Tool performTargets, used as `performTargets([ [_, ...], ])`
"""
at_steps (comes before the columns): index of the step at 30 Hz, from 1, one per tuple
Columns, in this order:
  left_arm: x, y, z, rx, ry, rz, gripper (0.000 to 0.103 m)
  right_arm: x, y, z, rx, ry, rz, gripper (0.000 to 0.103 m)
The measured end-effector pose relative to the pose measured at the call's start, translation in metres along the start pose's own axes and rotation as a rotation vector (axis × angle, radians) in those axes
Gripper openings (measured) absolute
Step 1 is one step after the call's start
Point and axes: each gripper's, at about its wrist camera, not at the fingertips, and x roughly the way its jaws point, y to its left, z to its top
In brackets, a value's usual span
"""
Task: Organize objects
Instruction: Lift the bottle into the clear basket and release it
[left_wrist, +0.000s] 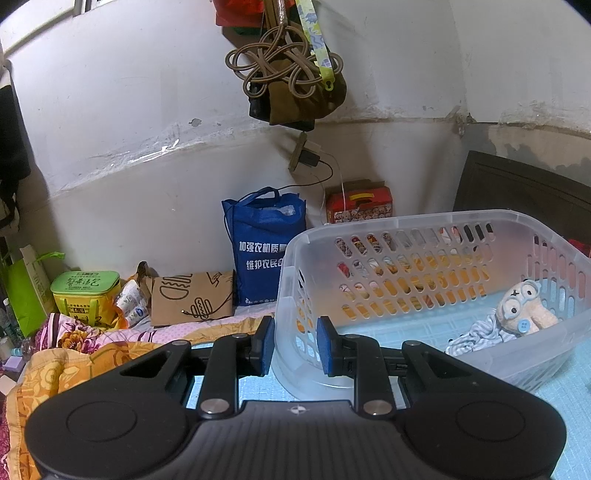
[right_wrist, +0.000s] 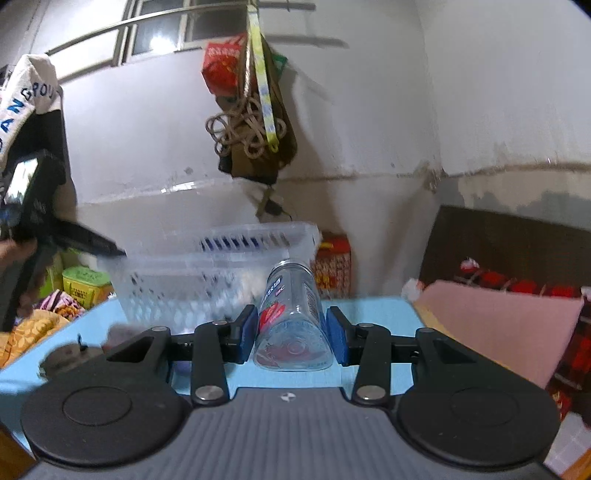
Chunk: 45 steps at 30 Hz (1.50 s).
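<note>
A clear plastic basket (left_wrist: 424, 225) stands on the light blue tabletop (left_wrist: 258, 387). Inside it lie a beige plush toy (left_wrist: 524, 310) and a striped cloth (left_wrist: 480, 332). My left gripper (left_wrist: 295, 339) is shut, its blue pads close on either side of the basket's near left corner. In the right wrist view that gripper's finger (right_wrist: 96, 243) reaches the basket (right_wrist: 221, 266) at its left rim. My right gripper (right_wrist: 291, 332) is shut on a clear plastic bottle (right_wrist: 291, 317) with a red label, its base towards the camera, held above the tabletop (right_wrist: 369, 314) just short of the basket.
A blue tote bag (left_wrist: 262, 251), a brown paper bag (left_wrist: 192, 299), a green-lidded box (left_wrist: 85, 291) and a red carton (left_wrist: 358, 203) line the wall. Floral bedding (left_wrist: 74, 354) lies left of the table. A pink folded cloth (right_wrist: 498, 325) lies to the right. Ropes and bags (left_wrist: 288, 74) hang overhead.
</note>
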Motion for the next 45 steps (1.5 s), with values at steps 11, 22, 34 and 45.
performTargets([
  [11, 0.002, 0.002, -0.001, -0.002, 0.001, -0.001, 0.029, 0.009, 0.006, 0.062, -0.012, -0.049, 0.087, 0.045],
  [22, 0.002, -0.001, -0.001, -0.003, 0.005, 0.005, 0.029, 0.110, 0.063, 0.086, -0.098, 0.204, 0.258, 0.045],
  [34, 0.002, 0.004, -0.001, -0.004, 0.000, -0.003, 0.029, 0.172, 0.086, 0.081, -0.143, 0.318, 0.250, 0.045],
  [45, 0.001, 0.004, -0.003, -0.003, -0.001, -0.002, 0.028, 0.155, 0.079, 0.091, -0.114, 0.204, 0.200, 0.103],
])
